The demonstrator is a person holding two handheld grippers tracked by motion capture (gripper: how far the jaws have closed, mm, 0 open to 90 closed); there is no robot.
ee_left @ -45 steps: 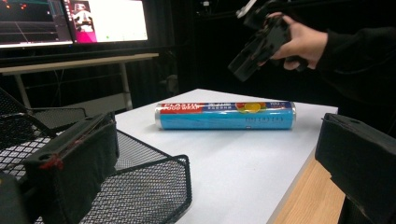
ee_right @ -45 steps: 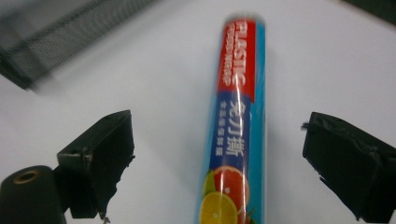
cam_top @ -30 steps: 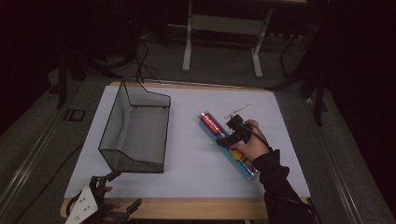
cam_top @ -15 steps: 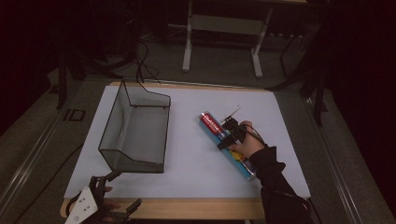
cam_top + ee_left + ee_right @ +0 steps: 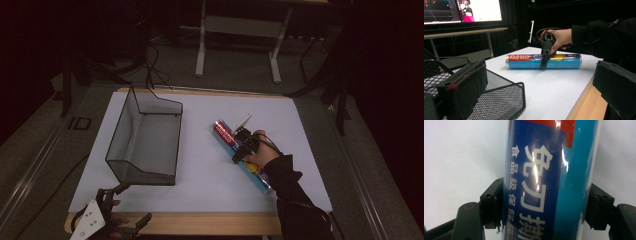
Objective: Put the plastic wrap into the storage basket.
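Right gripper view: my right tongs (image 5: 544,210) straddle the wrap tube (image 5: 549,180), 1 jaw each side, touching it. Tube lies flat on the surface (image 5: 310,130), right of the basket (image 5: 145,145). Left tongs (image 5: 132,205) wide apart, at the near edge.

left hand-held gripper (image 5: 539,87) gapes over mesh basket (image 5: 499,100); right hand-held gripper (image 5: 544,65) straddles plastic wrap roll (image 5: 529,61).
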